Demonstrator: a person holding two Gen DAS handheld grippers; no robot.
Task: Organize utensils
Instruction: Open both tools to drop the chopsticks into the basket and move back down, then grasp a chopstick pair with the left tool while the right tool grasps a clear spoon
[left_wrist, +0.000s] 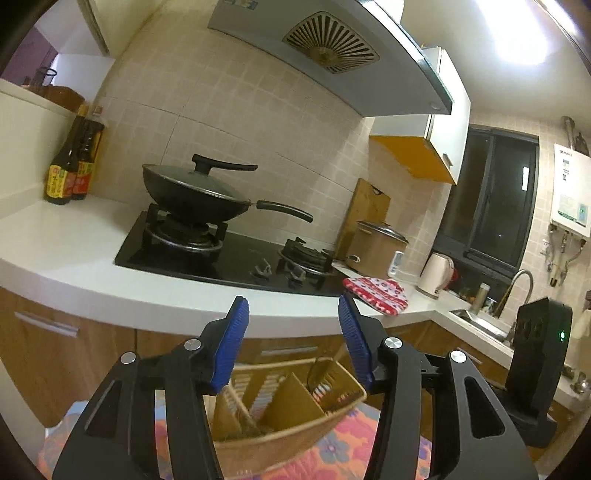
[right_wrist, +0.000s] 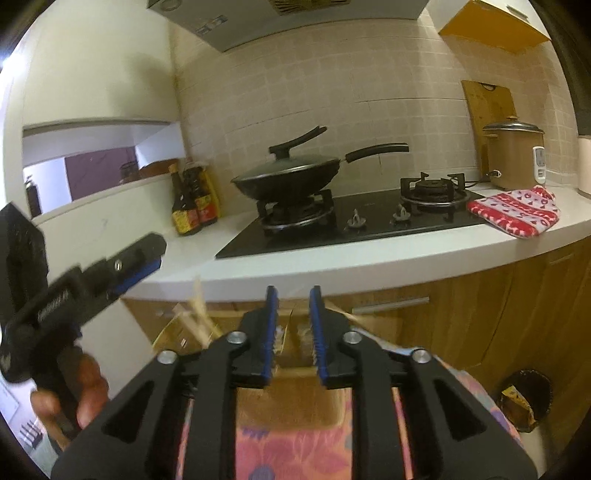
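Observation:
A tan woven utensil basket (left_wrist: 295, 432) with several compartments stands on a floral cloth (left_wrist: 347, 443) just below and beyond my left gripper (left_wrist: 293, 314). A metal spoon (left_wrist: 317, 371) leans in its right compartment and pale sticks (left_wrist: 236, 398) lie in the left one. The left gripper is open, its blue pads well apart with nothing between them. My right gripper (right_wrist: 293, 297) hangs over the blurred basket (right_wrist: 291, 398) with a narrow gap between its pads and nothing in it. In the right wrist view the left gripper (right_wrist: 142, 260) shows at the left in a hand (right_wrist: 86, 391), beside blurred chopsticks (right_wrist: 199, 317).
Ahead runs a white counter (left_wrist: 74, 258) with a black hob (left_wrist: 221, 258) and a lidded wok (left_wrist: 195, 195). Sauce bottles (left_wrist: 70, 173) stand at the left. A red patterned mitt (left_wrist: 376, 291), rice cooker (left_wrist: 373, 243), kettle (left_wrist: 436, 275) and sink (left_wrist: 480, 321) are to the right. A bin (right_wrist: 524, 398) sits on the floor.

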